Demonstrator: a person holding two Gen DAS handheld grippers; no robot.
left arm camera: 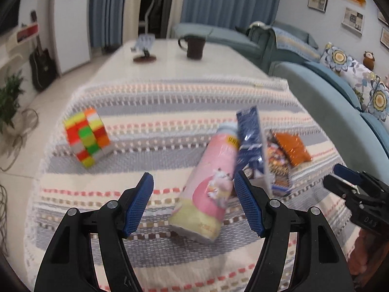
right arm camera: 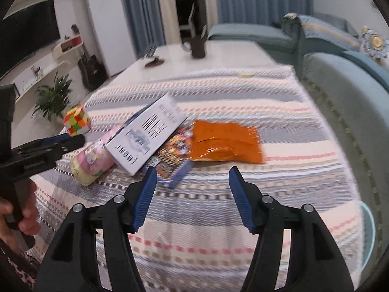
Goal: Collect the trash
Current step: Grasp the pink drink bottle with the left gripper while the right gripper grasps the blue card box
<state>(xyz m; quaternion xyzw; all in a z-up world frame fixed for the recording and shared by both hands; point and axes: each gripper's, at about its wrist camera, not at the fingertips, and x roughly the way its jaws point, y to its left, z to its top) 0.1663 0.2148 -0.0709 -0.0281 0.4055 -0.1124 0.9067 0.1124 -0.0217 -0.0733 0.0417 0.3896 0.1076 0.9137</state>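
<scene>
both grippers, left (left arm camera: 194,194) and right (right arm camera: 190,187), hang spread and empty over the striped cloth (left arm camera: 170,102), pink tube (left arm camera: 209,185), box (right arm camera: 145,136) and orange wrapper (right arm camera: 226,141) mid-frame

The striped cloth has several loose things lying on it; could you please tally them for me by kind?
Pink bottle: 1
Blue-and-white carton: 1
Snack wrappers: 2, an orange one and a printed one partly beneath it and the carton
Puzzle cube: 1
Total: 5
</scene>
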